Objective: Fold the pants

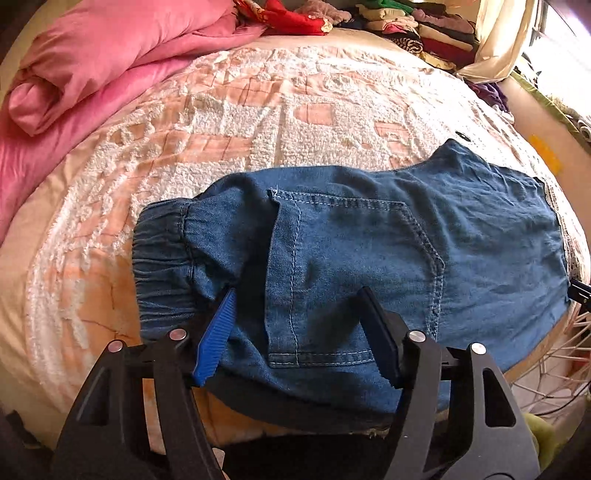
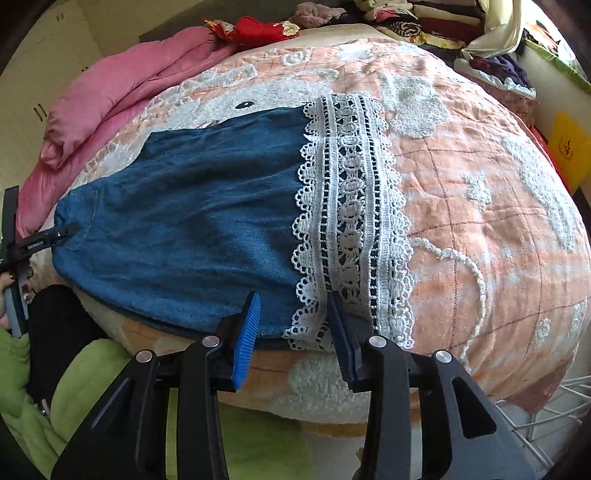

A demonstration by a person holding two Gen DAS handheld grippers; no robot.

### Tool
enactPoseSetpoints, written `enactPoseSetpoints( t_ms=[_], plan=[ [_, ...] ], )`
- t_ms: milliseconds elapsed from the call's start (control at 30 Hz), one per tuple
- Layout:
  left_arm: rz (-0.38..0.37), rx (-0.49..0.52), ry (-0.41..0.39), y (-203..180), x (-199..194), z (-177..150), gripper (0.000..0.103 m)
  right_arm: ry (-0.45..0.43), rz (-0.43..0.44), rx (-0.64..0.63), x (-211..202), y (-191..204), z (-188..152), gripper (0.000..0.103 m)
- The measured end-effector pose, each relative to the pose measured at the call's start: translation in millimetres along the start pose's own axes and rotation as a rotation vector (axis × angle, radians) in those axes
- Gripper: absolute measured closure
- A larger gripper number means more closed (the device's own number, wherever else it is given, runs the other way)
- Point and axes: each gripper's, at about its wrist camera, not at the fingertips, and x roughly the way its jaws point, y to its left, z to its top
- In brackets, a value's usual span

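Observation:
Blue denim pants (image 1: 369, 251) lie flat across the bed, elastic waistband (image 1: 162, 266) to the left, a back pocket (image 1: 351, 277) facing up. In the right wrist view the pants (image 2: 192, 229) end in a white lace hem (image 2: 351, 221). My left gripper (image 1: 295, 299) is open, its jaws over the pocket at the pants' near edge. My right gripper (image 2: 293, 306) is open, its jaws astride the near edge where denim meets lace. The left gripper's tip (image 2: 48, 236) shows at the far left of the right wrist view.
The bed has a peach and white tufted bedspread (image 1: 258, 122). A folded pink duvet (image 1: 92, 62) lies at the back left. Piles of clothes (image 1: 424, 26) line the far side. A white wire rack (image 1: 554, 354) stands by the bed's right corner. A green cushion (image 2: 92, 387) is below.

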Motion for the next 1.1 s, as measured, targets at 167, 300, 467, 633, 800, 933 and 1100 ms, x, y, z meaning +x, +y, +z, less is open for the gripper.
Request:
enactPoseSetpoints(
  t_ms=[167, 300, 467, 633, 800, 933, 1100],
  plan=[
    [-0.017, 0.07, -0.06, -30.5, -31.2, -1.0, 0.037, -0.054, 0.053, -0.041, -18.1, 7.5, 6.8, 0.065],
    [-0.066, 0.242, -0.08, -88.2, -43.1, -4.9, 0.032, -0.063, 0.081, -0.084, -18.1, 23.2, 9.4, 0.064],
    [-0.106, 0.349, 0.021, -131.9, -9.5, -14.7, 0.024, -0.015, 0.105, -0.109, -0.4, 35.9, 7.7, 0.062],
    [-0.095, 0.309, 0.134, -126.1, 24.6, -24.0, 0.019, 0.021, 0.1, -0.09, 15.7, 33.1, 0.2, 0.057],
    [-0.162, 0.241, 0.077, -116.2, 8.3, -18.8, 0.019, 0.002, 0.122, -0.105, 10.1, 38.6, 3.5, 0.051],
    [-0.215, 0.181, -0.024, -107.5, -17.1, 1.4, 0.019, -0.078, 0.136, -0.107, -6.3, 33.9, 20.8, 0.051],
    [-0.211, 0.151, -0.074, -108.4, -14.9, 46.7, 0.019, -0.109, 0.119, -0.119, -4.2, 33.5, 46.0, 0.051]
  ],
)
